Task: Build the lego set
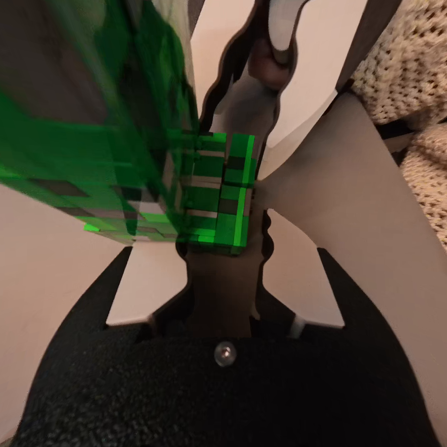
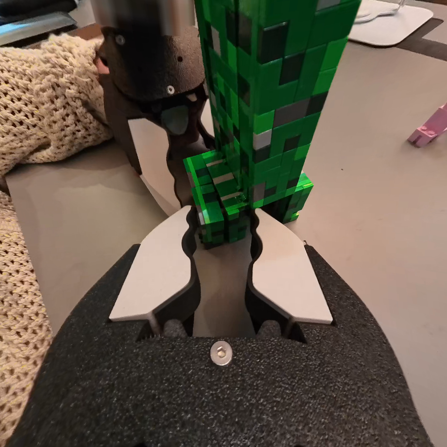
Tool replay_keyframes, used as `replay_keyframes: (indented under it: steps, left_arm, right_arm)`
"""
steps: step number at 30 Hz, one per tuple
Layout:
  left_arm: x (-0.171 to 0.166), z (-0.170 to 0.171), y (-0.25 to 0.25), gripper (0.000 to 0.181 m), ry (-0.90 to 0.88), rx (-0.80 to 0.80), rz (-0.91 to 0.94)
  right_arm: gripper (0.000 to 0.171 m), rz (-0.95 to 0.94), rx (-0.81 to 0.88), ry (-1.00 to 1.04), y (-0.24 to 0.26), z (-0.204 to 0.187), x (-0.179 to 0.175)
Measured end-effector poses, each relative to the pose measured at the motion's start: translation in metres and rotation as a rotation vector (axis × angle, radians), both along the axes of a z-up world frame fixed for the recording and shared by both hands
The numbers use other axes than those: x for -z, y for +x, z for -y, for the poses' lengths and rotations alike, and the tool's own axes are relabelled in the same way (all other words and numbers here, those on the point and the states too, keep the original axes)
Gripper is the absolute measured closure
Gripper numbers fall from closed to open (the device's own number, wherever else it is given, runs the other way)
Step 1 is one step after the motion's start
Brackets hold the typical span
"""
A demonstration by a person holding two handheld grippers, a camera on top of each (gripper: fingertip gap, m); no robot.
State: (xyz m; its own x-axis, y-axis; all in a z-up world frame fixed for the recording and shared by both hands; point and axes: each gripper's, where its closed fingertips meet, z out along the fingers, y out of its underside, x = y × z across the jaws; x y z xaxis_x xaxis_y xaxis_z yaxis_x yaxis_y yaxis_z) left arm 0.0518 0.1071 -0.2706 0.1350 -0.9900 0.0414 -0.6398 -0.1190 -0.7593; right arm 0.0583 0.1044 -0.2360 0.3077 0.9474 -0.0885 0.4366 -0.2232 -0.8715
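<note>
A tall green pixel-pattern lego figure [image 2: 278, 96] stands on the grey table [image 2: 362, 229]. Two green foot blocks sit side by side at its base. My right gripper [image 2: 222, 212] is closed around the nearer foot block [image 2: 225, 227], with a fingertip on each side. My left gripper [image 1: 225, 229] comes in from the opposite side and is closed around the other foot block [image 1: 232, 217]. In the right wrist view one left finger [image 2: 175, 169] touches that block [image 2: 208, 179]; the other is hidden behind the figure. The figure's body [image 1: 108, 145] is blurred in the left wrist view, where the right gripper [image 1: 235, 135] faces mine.
A small pink lego piece [image 2: 425, 133] lies on the table to the right. A white mat [image 2: 387, 26] lies at the back right. A person's cream knit sleeve [image 2: 48, 96] rests along the left table edge and also shows in the left wrist view [image 1: 411, 72]. The grippers are tip to tip, or close to it. The small pink lego piece [image 2: 425, 133] is about equally far from each gripper, around 20 cm.
</note>
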Motion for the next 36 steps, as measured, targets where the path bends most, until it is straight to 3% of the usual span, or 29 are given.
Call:
replay_keyframes:
  steps: [8,22,36]
  left_arm:
    - [0.0002,-0.0070,-0.0013,0.121,0.037,-0.015,-0.006]
    - [-0.0033,-0.0067,-0.0012,0.119,-0.009,-0.015,0.025]
    - [-0.0031,-0.0076,-0.0020,0.113,-0.022,-0.034,0.033]
  right_arm:
    - [0.127,-0.006,-0.004,-0.051,-0.0001,-0.0012,0.0014]
    - [0.130,0.037,0.023,0.046,0.0006,-0.0004,0.0024]
    - [0.123,0.055,-0.007,-0.038,-0.0004,0.0027,0.0086]
